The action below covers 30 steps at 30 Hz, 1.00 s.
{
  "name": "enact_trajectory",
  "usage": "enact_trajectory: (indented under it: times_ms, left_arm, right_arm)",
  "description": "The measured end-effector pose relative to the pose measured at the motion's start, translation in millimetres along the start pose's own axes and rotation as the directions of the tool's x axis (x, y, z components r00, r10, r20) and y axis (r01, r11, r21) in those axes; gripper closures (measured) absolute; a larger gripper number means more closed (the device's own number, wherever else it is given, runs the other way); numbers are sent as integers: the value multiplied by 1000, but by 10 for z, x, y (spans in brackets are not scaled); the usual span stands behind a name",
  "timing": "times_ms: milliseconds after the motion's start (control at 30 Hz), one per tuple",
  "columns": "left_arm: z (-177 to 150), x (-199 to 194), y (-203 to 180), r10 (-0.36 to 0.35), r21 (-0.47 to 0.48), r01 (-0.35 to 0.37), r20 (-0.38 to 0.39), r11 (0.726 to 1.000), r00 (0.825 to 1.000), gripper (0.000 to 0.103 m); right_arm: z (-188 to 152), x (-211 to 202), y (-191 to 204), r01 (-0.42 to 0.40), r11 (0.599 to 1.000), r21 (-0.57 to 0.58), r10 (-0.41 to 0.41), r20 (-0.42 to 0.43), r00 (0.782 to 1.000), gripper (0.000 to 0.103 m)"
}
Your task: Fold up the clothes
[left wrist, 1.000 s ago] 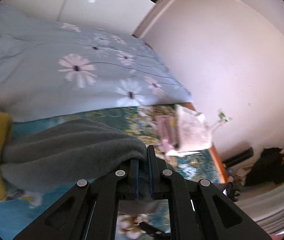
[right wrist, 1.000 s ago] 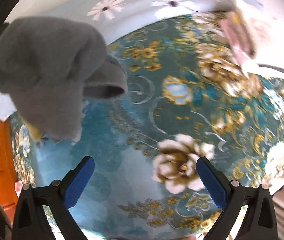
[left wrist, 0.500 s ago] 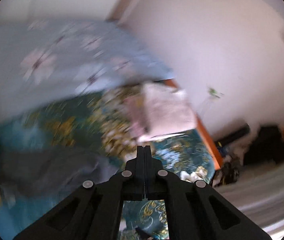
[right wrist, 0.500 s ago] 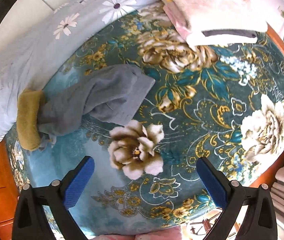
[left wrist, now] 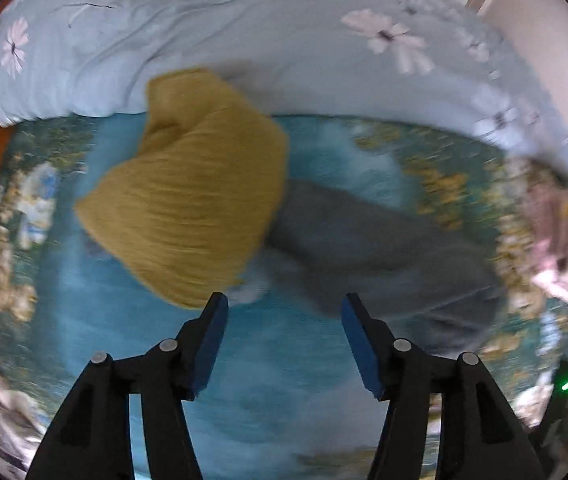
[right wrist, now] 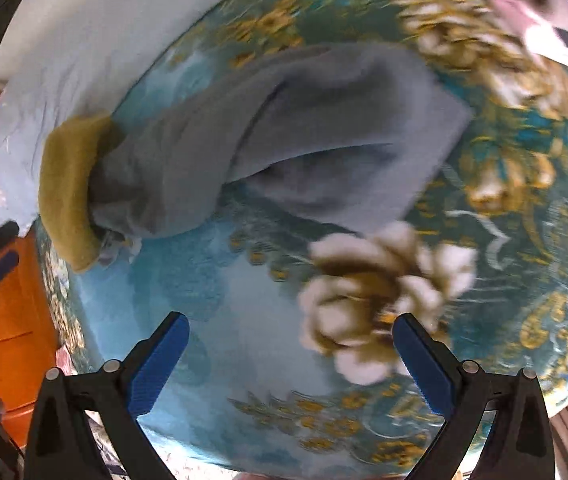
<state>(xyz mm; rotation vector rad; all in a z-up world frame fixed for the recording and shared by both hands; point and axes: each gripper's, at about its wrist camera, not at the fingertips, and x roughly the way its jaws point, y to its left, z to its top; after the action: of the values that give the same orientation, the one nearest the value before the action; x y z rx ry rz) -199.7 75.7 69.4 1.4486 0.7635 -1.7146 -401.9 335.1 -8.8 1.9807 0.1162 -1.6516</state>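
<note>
A grey garment point(left wrist: 384, 252) point(right wrist: 284, 140) lies loosely bunched on the teal flowered bedspread point(left wrist: 84, 320) point(right wrist: 220, 328), its left end tucked under a mustard-yellow ribbed garment point(left wrist: 188, 200) point(right wrist: 66, 192). My left gripper point(left wrist: 284, 306) points down at the spot where the two garments meet; its jaws are opening and nothing is between them. In the right wrist view, my right gripper point(right wrist: 290, 322) hangs open over bare bedspread below the grey garment, with nothing in it. The left gripper's blue-tipped fingers point(right wrist: 0, 268) show at the far left edge of that view.
A pale blue quilt with white daisies point(left wrist: 244, 40) point(right wrist: 84, 52) lies along the far side of the bed. A pink and white folded pile point(left wrist: 564, 240) point(right wrist: 532, 12) sits at the right. Orange wooden furniture point(right wrist: 8, 320) borders the bed on the left.
The left gripper let go of the grey garment, which dropped onto the bedspread, then swung down toward the bed and spread its jaws. The right gripper sank closer to the bedspread, still open.
</note>
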Motion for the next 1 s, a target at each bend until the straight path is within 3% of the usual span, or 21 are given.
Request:
enact_trajectory:
  times_ms: [133,233,333,433,467,500,533,567,667,800,900,1000]
  left_arm:
    - [88,345,60,100,94,-99,-15,991,995,42]
    - [175,597,-49,144,207,-139,-8,968,990,41]
    - [224,853,-221,208,341,-203,24,918,978,41]
    - [286,925,-169,300,373,-319,111,871,948,42]
    - [315,932,-120,311,370,-336,129,866,942,51]
    - [351,931,-38,309,362,-339,138,869,941,60]
    - [392,923,53,315,352,-348,148,869,937,81]
    - [434,905,144,324,339,-360,161,869,932,88]
    - [637,772,495,315,243,-360,208,901,926,89]
    - [1010,664,1041,383,102,-417,245,903,891,89]
    - [1305,759,1568,462,-4,-469,188,883,867,89]
    - [1464,896,2109,488,-103,-481,58,871,871,88]
  right_arm:
    - [51,157,289,21,999,-47,-22,-28,999,0]
    - [81,192,373,62,996,-68,-65,-43,997,0]
    - [144,218,370,99,992,-73,-103,-57,993,0]
    - [235,257,347,126,990,-62,-130,-67,989,0]
    - [261,282,351,127,990,-53,-131,-70,989,0]
    - [282,314,360,122,992,-44,-125,-74,989,0]
    - [299,348,381,114,993,-38,-116,-79,990,0]
    - [312,384,410,101,994,-35,-104,-87,991,0]
    - [357,480,538,47,998,-38,-50,-102,993,0]
    - [478,536,715,-34,999,-19,32,-76,997,0]
    - [625,564,744,-63,997,39,65,-43,997,0]
    - [765,624,677,-65,991,117,67,-17,998,1]
